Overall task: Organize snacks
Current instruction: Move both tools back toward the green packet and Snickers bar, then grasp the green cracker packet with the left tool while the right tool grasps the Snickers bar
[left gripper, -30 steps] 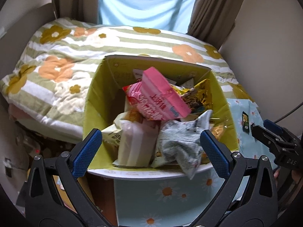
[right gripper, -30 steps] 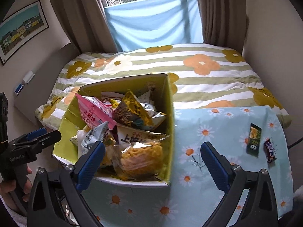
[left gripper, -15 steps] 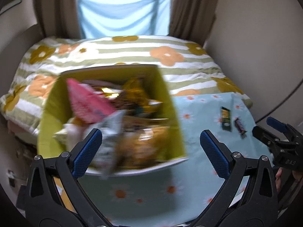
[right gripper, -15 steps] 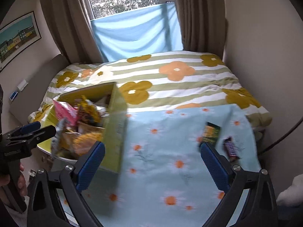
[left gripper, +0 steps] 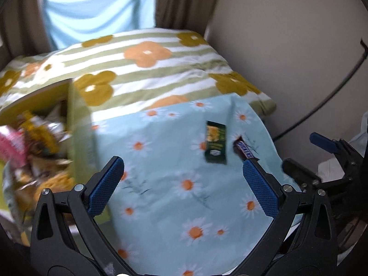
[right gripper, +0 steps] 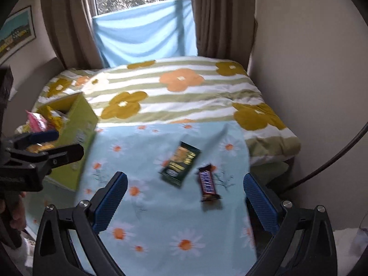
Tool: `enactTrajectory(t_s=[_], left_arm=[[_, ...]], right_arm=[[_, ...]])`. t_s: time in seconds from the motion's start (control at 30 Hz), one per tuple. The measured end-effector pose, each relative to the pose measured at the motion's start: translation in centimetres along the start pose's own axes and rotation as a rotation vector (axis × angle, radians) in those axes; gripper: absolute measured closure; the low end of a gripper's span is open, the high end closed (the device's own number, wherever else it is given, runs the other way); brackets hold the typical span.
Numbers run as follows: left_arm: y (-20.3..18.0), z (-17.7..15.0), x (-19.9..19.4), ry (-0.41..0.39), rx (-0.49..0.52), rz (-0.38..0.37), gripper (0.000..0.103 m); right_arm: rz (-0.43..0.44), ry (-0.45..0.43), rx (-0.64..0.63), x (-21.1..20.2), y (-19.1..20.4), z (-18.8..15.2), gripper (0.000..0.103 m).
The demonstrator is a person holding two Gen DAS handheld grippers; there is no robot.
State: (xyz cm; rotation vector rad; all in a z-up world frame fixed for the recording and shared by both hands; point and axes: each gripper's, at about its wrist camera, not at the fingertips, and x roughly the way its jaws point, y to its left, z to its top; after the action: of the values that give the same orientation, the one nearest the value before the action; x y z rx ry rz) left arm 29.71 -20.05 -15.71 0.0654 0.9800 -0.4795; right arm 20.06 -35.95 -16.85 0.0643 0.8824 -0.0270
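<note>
**Both Grippers Turn From the Box Toward the Last Two Bars**

Since a second ago both cameras have swung away from the yellow-green cardboard box (right gripper: 76, 135) stuffed with snack packets; it now sits at the left edge of both views instead of filling them. Centre stage goes to two loose snacks lying flat on the pale blue daisy-print cloth (right gripper: 161, 218), well to the right of the box: a dark green rectangular wrapped bar (right gripper: 180, 164) and, just beside it on the side away from the box, a brown chocolate bar in a glossy wrapper (right gripper: 208, 184). The two lie near each other but apart.

The right gripper (right gripper: 184, 204) hangs above the cloth with its blue-padded jaws spread wide and nothing between them; the brown bar lies just ahead of it. The left gripper (left gripper: 184, 184) is equally wide open and empty (its right pad overlaps the end of the brown bar in its own view, though contact cannot be judged).

The step in hand looks like the approach to collect the remaining loose snacks, with the box already well filled. The next move would call for lowering the right gripper over the brown bar, turning the jaws to span its narrow width, and closing low enough to catch the thin wrapper without pinching the cloth. Motion blur softens both views.
</note>
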Motion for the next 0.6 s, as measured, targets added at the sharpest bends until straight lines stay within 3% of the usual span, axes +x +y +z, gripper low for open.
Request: enactTrajectory(t_s=[0.3,0.37,0.43,0.6], left_arm=[[-5.1,2.6,10.3,0.173,0.162,-0.05,0.001],[-5.7,2.9,12.4,0.209,0.184,-0.062,0.002],[-6.2,3.2,14.7,0.245,0.205,-0.065,0.003],[-6.7,3.3,18.9,0.319,0.225,-0.065,0.012]], right_arm=[[-0.027,0.094,-0.012,5.6,-2.9,-1.7,0.004],[-0.031,0.109,-0.019,6.7,-3.1,-1.8,0.008],[-0.03,0.128,-0.033,8.1,-3.4,-2.0,0.02],[-0.033,0.172,-0.075,11.6,-3.5,-2.3,0.028]])
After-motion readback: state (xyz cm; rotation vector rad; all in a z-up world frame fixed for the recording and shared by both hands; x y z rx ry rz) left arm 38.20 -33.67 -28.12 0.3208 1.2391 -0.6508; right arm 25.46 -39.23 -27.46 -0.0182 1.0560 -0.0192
